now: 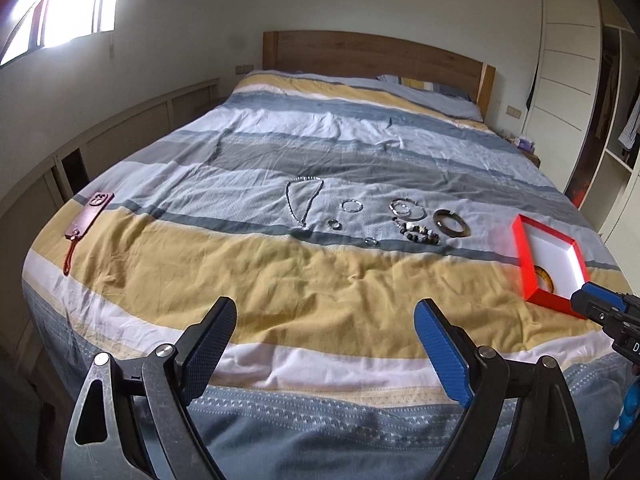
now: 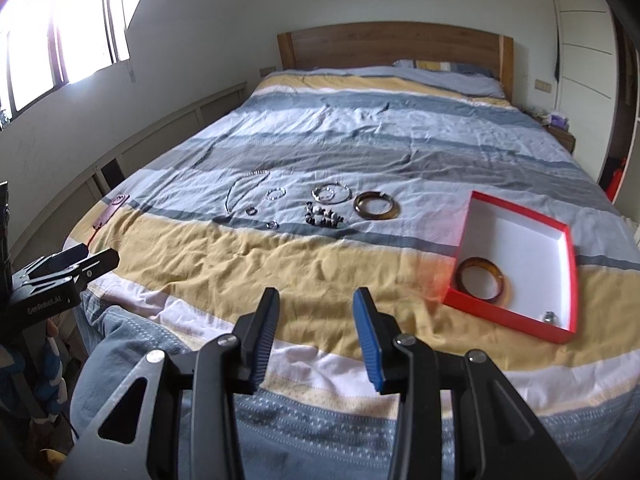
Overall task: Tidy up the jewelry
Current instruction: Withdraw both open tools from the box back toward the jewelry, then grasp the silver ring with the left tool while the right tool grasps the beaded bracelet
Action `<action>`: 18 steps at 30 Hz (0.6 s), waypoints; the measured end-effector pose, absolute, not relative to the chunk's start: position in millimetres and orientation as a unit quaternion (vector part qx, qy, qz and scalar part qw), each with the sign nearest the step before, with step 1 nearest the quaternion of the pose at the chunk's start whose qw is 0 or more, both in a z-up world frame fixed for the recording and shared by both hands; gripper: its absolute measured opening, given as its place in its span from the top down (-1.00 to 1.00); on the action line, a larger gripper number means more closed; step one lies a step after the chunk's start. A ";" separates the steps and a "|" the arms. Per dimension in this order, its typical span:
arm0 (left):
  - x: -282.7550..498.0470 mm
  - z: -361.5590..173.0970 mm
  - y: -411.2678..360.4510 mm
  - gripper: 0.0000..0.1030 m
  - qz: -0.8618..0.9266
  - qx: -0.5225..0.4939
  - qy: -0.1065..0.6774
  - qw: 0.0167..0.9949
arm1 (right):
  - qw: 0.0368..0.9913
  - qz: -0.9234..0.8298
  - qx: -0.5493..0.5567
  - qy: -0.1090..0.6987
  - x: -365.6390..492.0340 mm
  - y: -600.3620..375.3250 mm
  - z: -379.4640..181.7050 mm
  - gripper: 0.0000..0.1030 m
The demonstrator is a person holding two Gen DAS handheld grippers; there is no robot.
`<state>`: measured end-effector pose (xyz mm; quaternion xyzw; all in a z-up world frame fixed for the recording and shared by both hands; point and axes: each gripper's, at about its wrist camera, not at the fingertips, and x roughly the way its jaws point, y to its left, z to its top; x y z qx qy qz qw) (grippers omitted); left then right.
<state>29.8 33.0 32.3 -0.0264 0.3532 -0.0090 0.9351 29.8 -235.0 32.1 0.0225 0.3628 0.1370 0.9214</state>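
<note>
Left gripper (image 1: 324, 328) sits low in the frame with its jaws spread wide and nothing in them, just hanging over the yellow stripe of the bedspread (image 1: 280, 272). Right gripper (image 2: 316, 320) is also parted and empty, though the gap is narrower, and it's over the same yellow band near the foot of the bed.

Further out, the red box (image 2: 516, 320) sits lower right in the right wrist view, white inside, with an amber bangle (image 2: 482, 282) in its near left corner and a small silver ring (image 2: 549, 316) by the near wall.

The rest of the jewelry is laid out in a loose row mid-frame on the blue-grey stripes: a chain necklace (image 1: 304, 200) at the left, a thin beaded bracelet (image 1: 352, 206), two small rings (image 1: 334, 224) and (image 1: 371, 242), a pair of silver bangles (image 1: 408, 208) touching each other, a dark chunky bead bracelet (image 1: 418, 234) just below them, and a brown bangle (image 1: 451, 222) at the right end.

Way off at the left edge of the bed there's a reddish phone case with a strap (image 1: 90, 216). Wooden headboard (image 1: 372, 56) at the top.
</note>
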 end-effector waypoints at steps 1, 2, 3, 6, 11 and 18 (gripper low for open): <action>36.0 28.6 33.6 -0.73 -0.010 -0.027 0.358 0.933 | 0.919 0.140 0.024 0.368 37.7 -235.5 26.8 0.29; 42.7 24.0 33.8 -0.73 -0.010 -0.028 0.364 0.931 | 0.917 0.141 0.026 0.373 44.1 -236.1 22.4 0.29; 48.9 20.0 34.0 -0.73 -0.010 -0.029 0.369 0.929 | 0.915 0.143 0.027 0.377 48.8 -236.6 18.5 0.29; 66.8 7.4 33.8 -0.73 -0.016 -0.035 0.386 0.922 | 0.909 0.147 0.030 0.390 69.5 -238.0 4.3 0.29; 101.1 -7.2 28.7 -0.60 -0.039 -0.038 0.406 0.912 | 0.900 0.157 0.033 0.405 103.3 -237.9 -14.3 0.29; 149.0 -23.2 27.6 -0.45 -0.069 -0.047 0.425 0.902 | 0.890 0.176 0.037 0.419 152.2 -231.7 -41.0 0.29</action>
